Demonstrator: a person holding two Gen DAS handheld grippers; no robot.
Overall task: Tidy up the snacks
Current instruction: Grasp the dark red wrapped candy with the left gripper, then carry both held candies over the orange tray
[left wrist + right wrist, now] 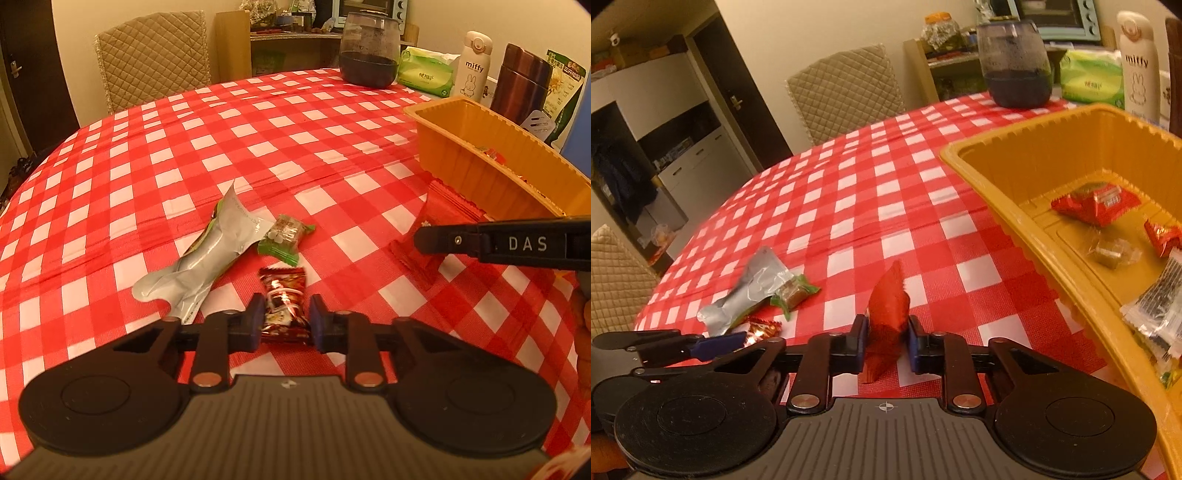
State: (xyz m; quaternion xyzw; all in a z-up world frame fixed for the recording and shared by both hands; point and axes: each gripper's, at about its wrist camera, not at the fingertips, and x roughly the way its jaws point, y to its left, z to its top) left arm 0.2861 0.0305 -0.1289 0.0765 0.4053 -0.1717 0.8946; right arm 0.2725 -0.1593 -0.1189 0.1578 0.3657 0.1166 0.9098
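We had the left hand-held gripper (284, 323) clamped on a brown candy (284, 306) low over the desk (258, 122), and the right hand-held gripper (886, 341) clamped on a red packet (886, 314) beside the yellow tray (1030, 236). We judged both grips thin: crinkly wrappers could slip free mid-carry, or the packet could catch the tray's rim and fall outside.

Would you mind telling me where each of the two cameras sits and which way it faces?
Left wrist: on the left gripper, looking down along its fingers at a brown candy pinched between them; the right gripper's finger crosses the view.
Right wrist: on the right gripper, facing a red packet it clamps, beside the orange tray; the left gripper shows at lower left.
Shared: silver pouch, green candy, checked tablecloth, tray.
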